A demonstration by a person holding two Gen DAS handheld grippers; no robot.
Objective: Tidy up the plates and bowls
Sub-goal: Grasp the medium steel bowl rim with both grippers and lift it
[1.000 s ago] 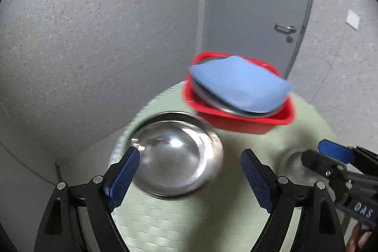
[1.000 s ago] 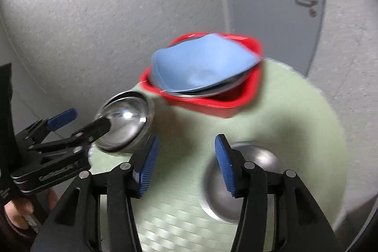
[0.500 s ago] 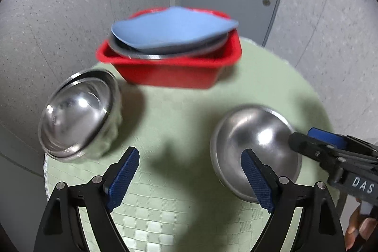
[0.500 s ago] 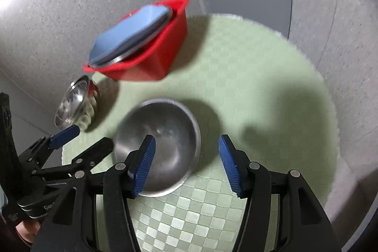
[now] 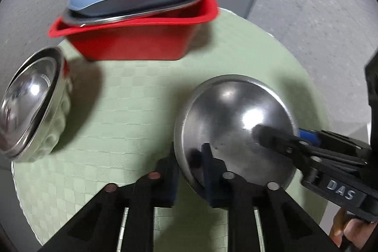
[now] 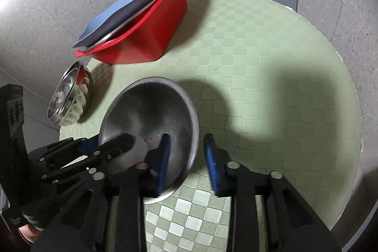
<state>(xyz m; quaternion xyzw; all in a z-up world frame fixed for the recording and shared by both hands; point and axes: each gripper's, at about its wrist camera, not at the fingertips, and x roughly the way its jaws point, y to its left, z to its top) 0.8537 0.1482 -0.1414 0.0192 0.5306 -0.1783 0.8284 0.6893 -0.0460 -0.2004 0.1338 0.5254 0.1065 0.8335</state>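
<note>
Flanking bowl [image 5: 236,124]: red tub [image 5: 137,39], stacked bowls [image 5: 30,105]

2 steel bowls [image 5: 236,131], 1 red bin [image 5: 132,39], 2 grippers [image 5: 189,171]

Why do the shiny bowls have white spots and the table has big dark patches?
Left wrist view: glare from room light spots the round steel bowl and stacked steel bowls; the red plastic tub looks blurred. Right wrist view: dark shadows cross the green checkered tablecloth.
</note>
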